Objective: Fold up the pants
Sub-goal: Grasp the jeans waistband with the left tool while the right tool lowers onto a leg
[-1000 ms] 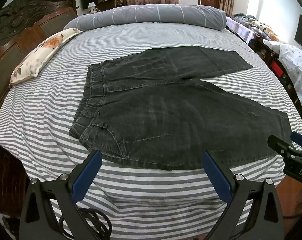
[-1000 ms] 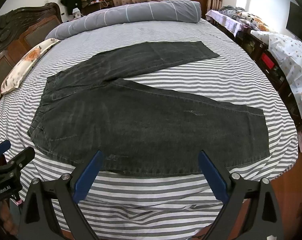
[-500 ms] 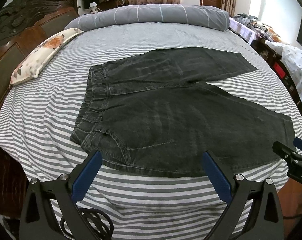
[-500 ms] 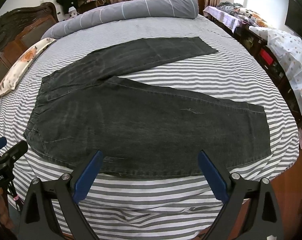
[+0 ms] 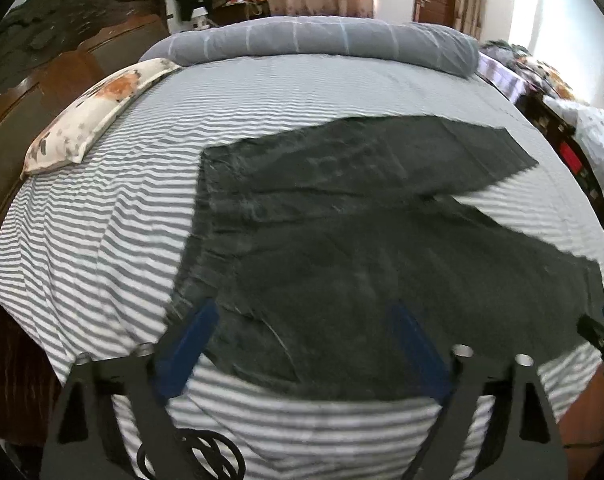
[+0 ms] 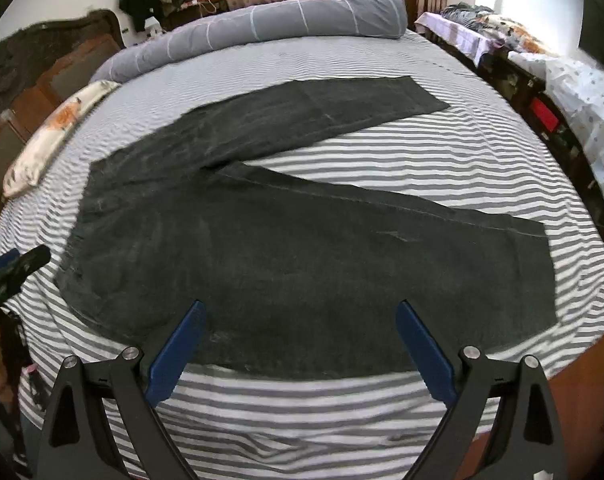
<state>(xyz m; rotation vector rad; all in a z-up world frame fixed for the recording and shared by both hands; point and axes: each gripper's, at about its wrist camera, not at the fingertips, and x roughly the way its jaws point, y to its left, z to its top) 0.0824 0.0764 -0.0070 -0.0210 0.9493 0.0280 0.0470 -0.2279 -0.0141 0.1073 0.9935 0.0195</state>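
Setting: Bedroom; a bed (image 6: 502,168) with a grey-and-white striped sheet fills both views, a rolled grey duvet (image 6: 262,28) lies along its far edge, and a floral pillow (image 5: 98,116) sits at far left beside the dark wooden headboard (image 5: 42,60).
Task item: We see the dark denim pants (image 6: 302,248) spread flat on the sheet, waistband at left and both legs running right in an open V; the near leg lies along the near edge of the bed.
Left tool: The left tool (image 5: 302,344) hangs over the near waistband corner, its blue-padded fingers (image 5: 186,348) spread wide and holding nothing.
Right tool: The right tool (image 6: 302,344) hovers over the near leg's outer seam, likewise wide open and empty.
Step in hand: We judge this to be the approach before a first fold of the near leg onto the far leg.
Doing it well: We would pinch the near edge at the waist and towards the hem at once, lift just clear of the sheet, and carry both points across evenly so that the seams meet without dragging the layer below.
Change from earlier frames: Both tools have moved closer, so the near edge now sits between the fingers; the left view is motion-blurred, while the pants lie unmoved.
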